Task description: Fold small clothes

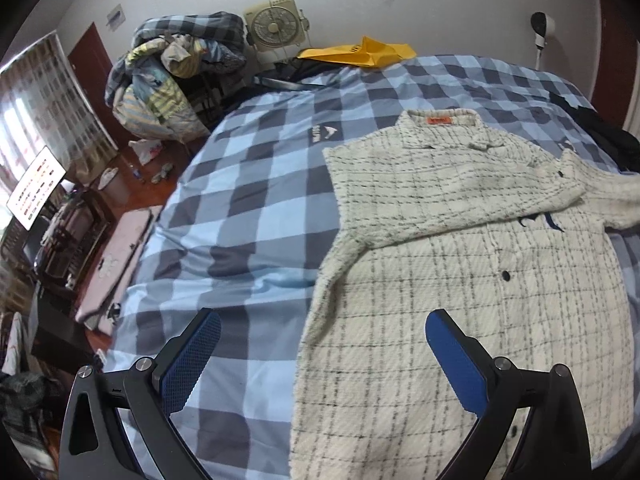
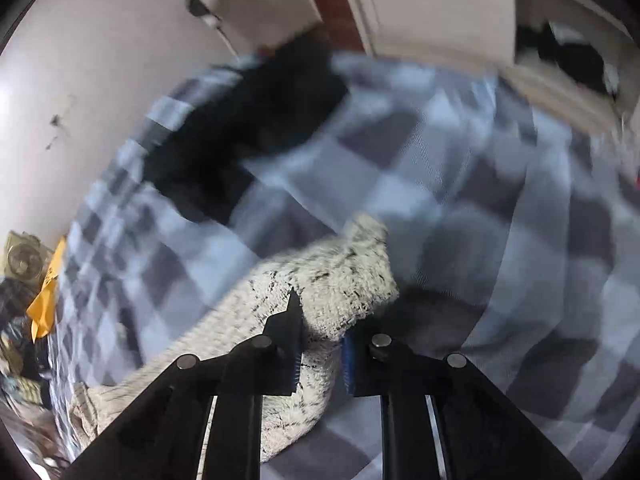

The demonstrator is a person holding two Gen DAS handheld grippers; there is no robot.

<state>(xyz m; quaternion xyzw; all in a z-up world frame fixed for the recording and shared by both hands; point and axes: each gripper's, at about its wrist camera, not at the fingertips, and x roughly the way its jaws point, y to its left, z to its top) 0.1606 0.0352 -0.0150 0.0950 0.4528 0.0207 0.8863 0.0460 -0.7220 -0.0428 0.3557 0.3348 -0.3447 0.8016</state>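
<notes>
1. Clamped in my right claw (image 2: 320, 354) is the fluffy sleeve (image 2: 340, 280) of the cream plaid fleece shirt (image 1: 460, 280), which is lying on the blue checked bed (image 1: 248, 184).
2. Left claw (image 1: 320, 360) is hovering apart, empty, above the shirt's left edge.
3. I'm judging the sleeve should be laid flat across the body, cuff smoothed.

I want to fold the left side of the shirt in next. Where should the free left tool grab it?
Grip the shirt by its lower left edge, coming from the left over the bedspread. That edge lies flat and clear, right between the open left tool fingers.
</notes>
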